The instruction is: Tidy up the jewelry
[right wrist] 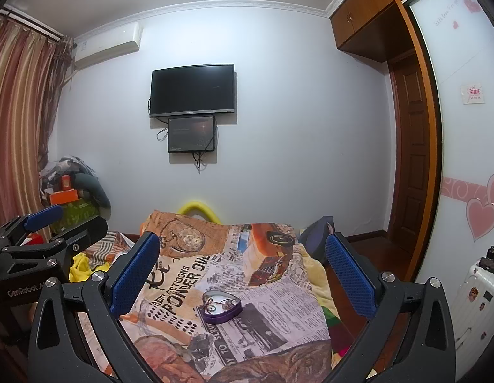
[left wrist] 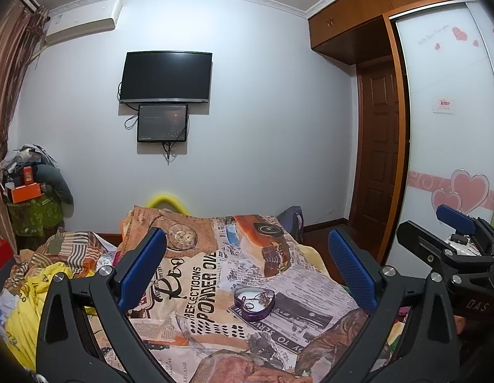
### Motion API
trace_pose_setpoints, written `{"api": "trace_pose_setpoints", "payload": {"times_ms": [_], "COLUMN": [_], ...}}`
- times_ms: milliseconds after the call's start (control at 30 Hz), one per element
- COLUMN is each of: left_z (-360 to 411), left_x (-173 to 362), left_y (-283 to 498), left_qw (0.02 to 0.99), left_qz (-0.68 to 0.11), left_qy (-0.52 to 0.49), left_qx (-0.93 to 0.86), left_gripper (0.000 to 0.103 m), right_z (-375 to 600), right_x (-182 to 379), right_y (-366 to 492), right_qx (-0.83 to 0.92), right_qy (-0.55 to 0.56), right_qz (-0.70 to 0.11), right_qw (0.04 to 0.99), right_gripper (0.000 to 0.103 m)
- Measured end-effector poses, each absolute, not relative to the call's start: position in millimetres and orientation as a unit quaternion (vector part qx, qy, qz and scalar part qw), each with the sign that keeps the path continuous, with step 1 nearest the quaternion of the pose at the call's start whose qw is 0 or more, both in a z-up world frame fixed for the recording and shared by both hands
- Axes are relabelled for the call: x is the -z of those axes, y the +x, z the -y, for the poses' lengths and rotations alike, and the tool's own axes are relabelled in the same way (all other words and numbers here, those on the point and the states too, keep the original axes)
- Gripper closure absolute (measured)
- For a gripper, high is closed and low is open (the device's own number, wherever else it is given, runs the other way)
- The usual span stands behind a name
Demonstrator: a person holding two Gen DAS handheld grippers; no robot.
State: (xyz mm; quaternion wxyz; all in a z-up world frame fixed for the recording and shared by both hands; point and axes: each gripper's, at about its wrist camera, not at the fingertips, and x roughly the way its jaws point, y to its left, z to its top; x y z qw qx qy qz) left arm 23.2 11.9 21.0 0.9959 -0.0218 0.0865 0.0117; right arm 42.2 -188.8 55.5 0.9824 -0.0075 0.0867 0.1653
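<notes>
A purple heart-shaped tin (left wrist: 254, 303) (right wrist: 222, 306) lies open on the newspaper-print blanket (left wrist: 310, 287) (right wrist: 279, 303), with small jewelry pieces inside it. Farther back sits a clear glass dish (left wrist: 182, 236) (right wrist: 190, 239), and a thin necklace (right wrist: 165, 236) lies beside it. My left gripper (left wrist: 247, 239) hovers over the bed, open and holding nothing, with the tin below and between its blue pads. My right gripper (right wrist: 242, 239) is likewise open and empty above the tin. Each gripper shows at the edge of the other's view: right gripper (left wrist: 438, 226), left gripper (right wrist: 65, 220).
Yellow clothing (left wrist: 39, 303) and striped fabric are heaped on the bed's left side. A cluttered pile with an orange box (left wrist: 25, 193) stands in the left corner. To the right are a wardrobe (left wrist: 454, 127), a door, and a white suitcase (right wrist: 476, 290). A TV (left wrist: 165, 76) hangs on the wall.
</notes>
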Motion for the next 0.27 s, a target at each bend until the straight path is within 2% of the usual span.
{"api": "trace_pose_setpoints", "payload": {"times_ms": [267], "left_z": [-12.3], "left_x": [-19.1], "left_y": [25.7], "left_qw": [0.996], "left_qz": [-0.092], "left_qy": [-0.021], "left_qx": [-0.008], "left_gripper": [0.001], "right_z": [189.9], "right_x": [-53.2], "right_y": [44.3], "right_qx": [-0.164], "right_qy": [-0.006], "right_qz": [-0.091], "right_qw": [0.982], "right_gripper": [0.0]}}
